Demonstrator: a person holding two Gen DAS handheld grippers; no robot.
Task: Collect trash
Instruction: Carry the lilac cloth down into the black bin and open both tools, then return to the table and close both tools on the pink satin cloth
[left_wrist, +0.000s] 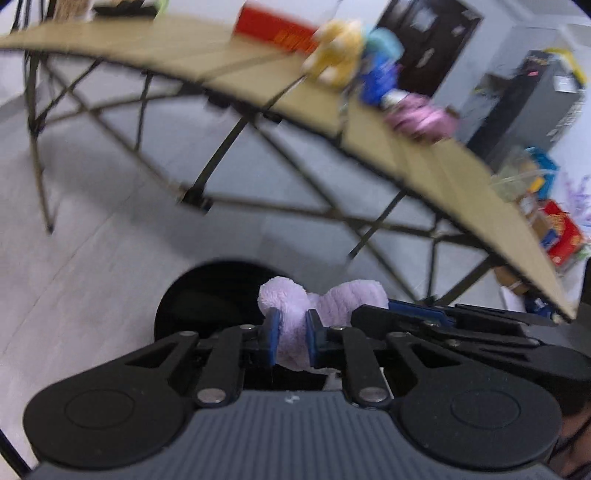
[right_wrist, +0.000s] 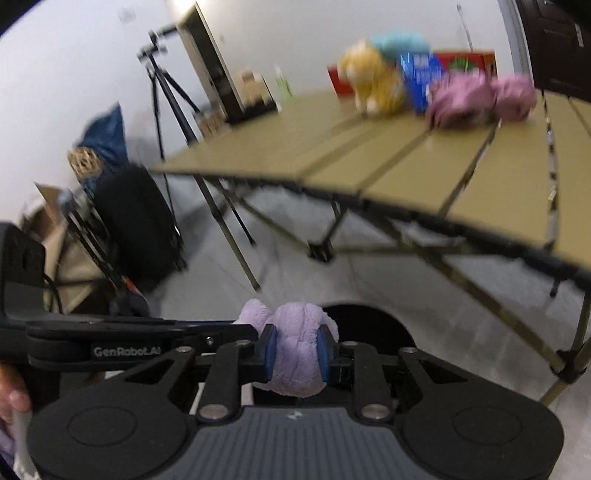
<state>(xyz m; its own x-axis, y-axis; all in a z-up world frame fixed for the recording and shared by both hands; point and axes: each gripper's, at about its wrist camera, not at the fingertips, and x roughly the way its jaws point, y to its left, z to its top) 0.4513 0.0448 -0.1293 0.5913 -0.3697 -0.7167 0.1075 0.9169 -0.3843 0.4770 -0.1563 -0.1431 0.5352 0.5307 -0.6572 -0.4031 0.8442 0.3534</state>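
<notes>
Lavender cloth is clamped by left gripper and right gripper; both grips should be kept until centred over the black bin.

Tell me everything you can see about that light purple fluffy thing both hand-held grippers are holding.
The light purple plush cloth looks soft and fuzzy like terry or fleece, bunched into rounded lumps. The left hand-held gripper pinches one part between its blue pads, and the right hand-held gripper squeezes another, so it is held in the air. Below and beyond it sits a round black opening, apparently a bin, on the pale floor, in front of the folding table.
</notes>
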